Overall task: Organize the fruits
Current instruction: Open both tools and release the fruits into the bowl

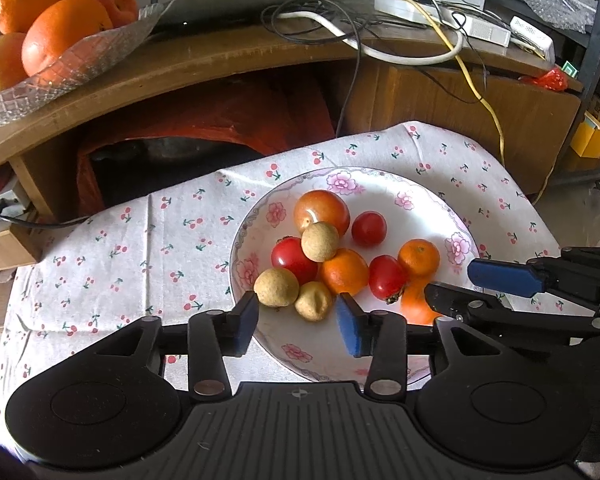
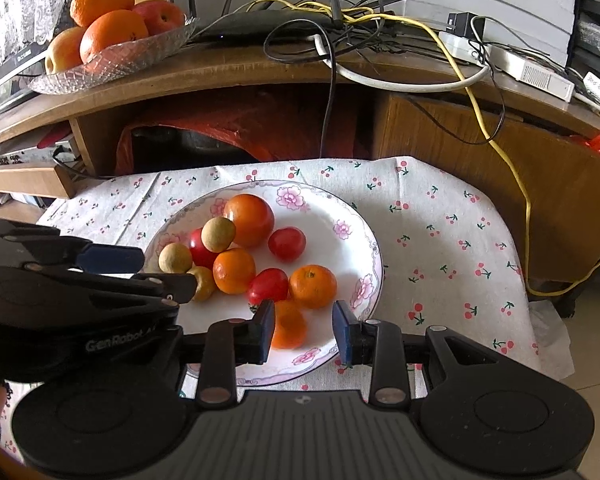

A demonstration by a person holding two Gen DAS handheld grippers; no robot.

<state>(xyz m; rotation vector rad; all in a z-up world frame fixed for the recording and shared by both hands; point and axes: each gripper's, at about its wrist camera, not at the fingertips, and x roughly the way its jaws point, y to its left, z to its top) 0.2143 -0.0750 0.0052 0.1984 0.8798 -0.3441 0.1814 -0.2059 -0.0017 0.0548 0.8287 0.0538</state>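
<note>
Right tongs (image 2: pixel 303 330) straddle a mandarin (image 2: pixel 288 326), half-hidden leftward.

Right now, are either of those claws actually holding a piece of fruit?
No. Both are open and empty: the left claw hovers by the tan fruits, the right claw by an orange on the plate.

Left wrist view: mandarin (image 1: pixel 416 304) at the plate's (image 1: pixel 420 200) 4 o'clock, half hidden behind the right gripper (image 1: pixel 456 286). Glass fruit dish (image 1: pixel 80 68), 10 o'clock, cropped by the frame edge. Right wrist view: small yellow fruit (image 2: pixel 204 284) partly covered by the left gripper (image 2: pixel 168 274).
</note>
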